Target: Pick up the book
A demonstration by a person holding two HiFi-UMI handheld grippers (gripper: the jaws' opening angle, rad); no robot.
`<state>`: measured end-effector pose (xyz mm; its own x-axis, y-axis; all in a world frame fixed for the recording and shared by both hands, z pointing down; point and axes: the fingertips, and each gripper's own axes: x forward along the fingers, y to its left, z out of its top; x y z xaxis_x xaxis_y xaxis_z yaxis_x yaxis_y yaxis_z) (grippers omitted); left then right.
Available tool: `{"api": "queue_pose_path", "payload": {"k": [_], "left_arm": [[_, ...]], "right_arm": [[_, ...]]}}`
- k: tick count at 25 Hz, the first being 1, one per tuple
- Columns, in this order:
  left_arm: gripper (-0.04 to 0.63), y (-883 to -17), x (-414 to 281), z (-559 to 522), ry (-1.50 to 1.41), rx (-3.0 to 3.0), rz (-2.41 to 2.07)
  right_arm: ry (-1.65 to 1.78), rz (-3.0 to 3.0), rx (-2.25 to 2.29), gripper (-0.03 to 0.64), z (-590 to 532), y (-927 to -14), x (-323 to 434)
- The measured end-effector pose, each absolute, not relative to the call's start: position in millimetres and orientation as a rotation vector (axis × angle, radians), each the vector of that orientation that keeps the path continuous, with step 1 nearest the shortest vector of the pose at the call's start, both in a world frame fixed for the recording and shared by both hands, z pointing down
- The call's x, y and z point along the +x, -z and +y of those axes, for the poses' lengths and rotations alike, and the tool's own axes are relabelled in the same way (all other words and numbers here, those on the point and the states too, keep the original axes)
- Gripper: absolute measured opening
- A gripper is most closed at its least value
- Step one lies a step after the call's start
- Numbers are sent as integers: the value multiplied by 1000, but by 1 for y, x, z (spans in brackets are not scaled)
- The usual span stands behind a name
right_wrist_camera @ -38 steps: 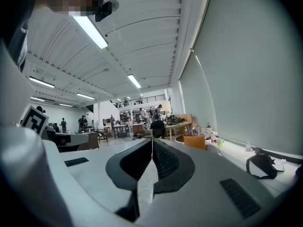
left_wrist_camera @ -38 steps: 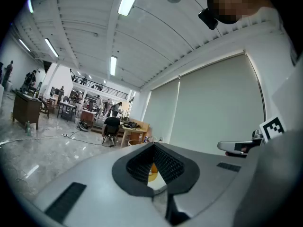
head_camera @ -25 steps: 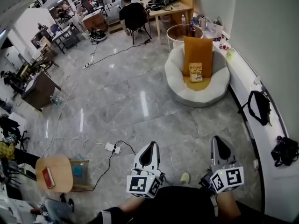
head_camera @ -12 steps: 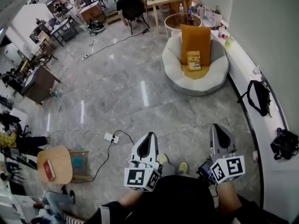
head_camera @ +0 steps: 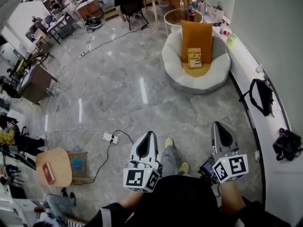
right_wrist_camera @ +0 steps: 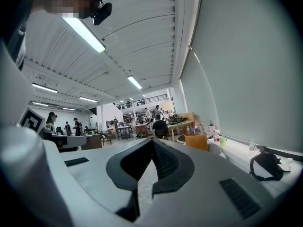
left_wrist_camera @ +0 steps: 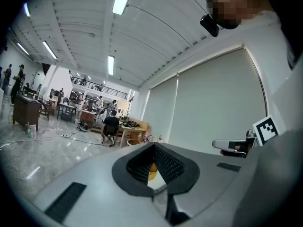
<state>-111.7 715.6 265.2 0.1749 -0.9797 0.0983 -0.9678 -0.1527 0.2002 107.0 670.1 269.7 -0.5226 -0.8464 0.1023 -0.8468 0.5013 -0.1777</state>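
Book (head_camera: 194,58) upper right on beanbag chair (head_camera: 176,77), well apart from left gripper (head_camera: 150,136) and right gripper (head_camera: 219,126), jaws pressed together, empty. Approach step, probably; next calls for nearing, spreading jaws.

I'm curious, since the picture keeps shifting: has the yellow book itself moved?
No. The book rests against the orange cushion in the white seat exactly as before; only the camera's view shifted.
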Motion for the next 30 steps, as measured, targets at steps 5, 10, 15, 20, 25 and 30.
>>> {"api": "queue_pose_path", "payload": {"k": [5, 10, 15, 20, 25, 30], "left_arm": [[12, -264, -116, 692, 72, 2250, -1862], [12, -269, -120, 671, 64, 2272, -1840], [12, -274, -120, 650, 55, 2271, -1819], [12, -281, -126, 626, 43, 2262, -1805], [12, -286, -133, 594, 45, 2258, -1800], [12, -284, -141, 562, 58, 2256, -1797]], "right_arm": [[-319, -2708, 1538, 14, 649, -272, 99], [-305, -2683, 1556, 14, 629, -279, 98], [-309, -2655, 1556, 14, 613, -284, 101], [-327, -2632, 1543, 14, 590, -293, 94], [-339, -2626, 1536, 14, 561, -300, 85], [-348, -2623, 1538, 14, 530, -294, 74]]}}
